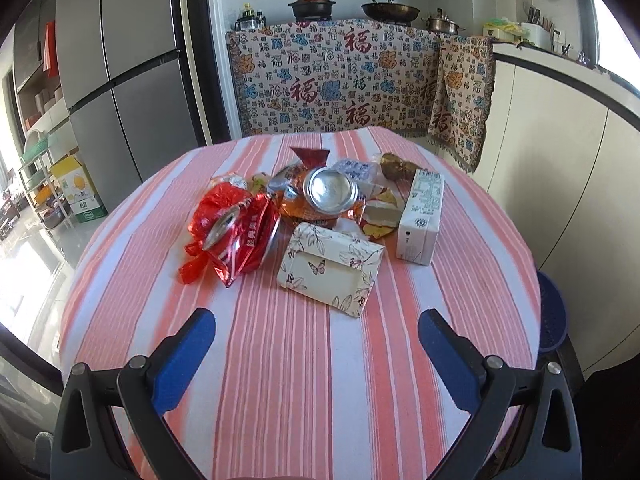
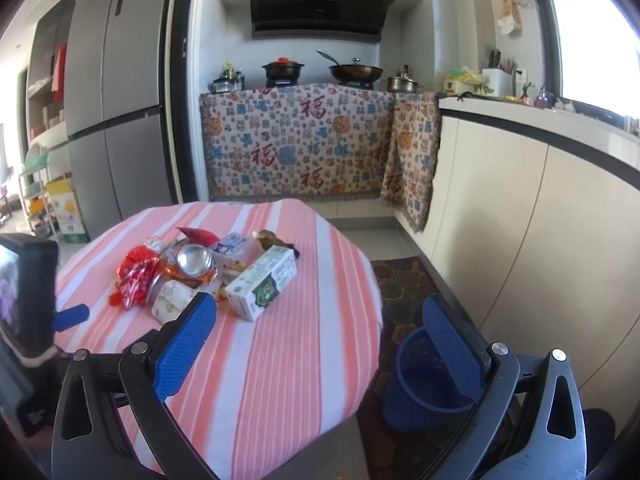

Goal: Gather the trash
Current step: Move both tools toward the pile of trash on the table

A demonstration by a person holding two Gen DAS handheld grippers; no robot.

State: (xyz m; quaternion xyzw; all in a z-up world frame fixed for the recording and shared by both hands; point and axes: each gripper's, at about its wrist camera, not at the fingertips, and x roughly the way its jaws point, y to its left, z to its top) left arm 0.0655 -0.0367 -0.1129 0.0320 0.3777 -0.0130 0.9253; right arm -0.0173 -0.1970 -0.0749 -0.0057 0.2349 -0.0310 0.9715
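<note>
Blue-padded left tongs and right tongs both gape, released; floral cardboard box just ahead of the left pair.

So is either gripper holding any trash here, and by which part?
Nothing is held. The left gripper and right gripper are both open and empty.

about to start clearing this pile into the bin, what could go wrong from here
1. The trash is heaped: the silver can rests on wrappers and the crushed red can lies in red foil, so pulling one piece may drag or roll others off the table.
2. The blue bin stands on the floor beside the table edge, so a drop from the right gripper could miss.
3. The milk carton and floral box look wide for the open left gripper.
</note>
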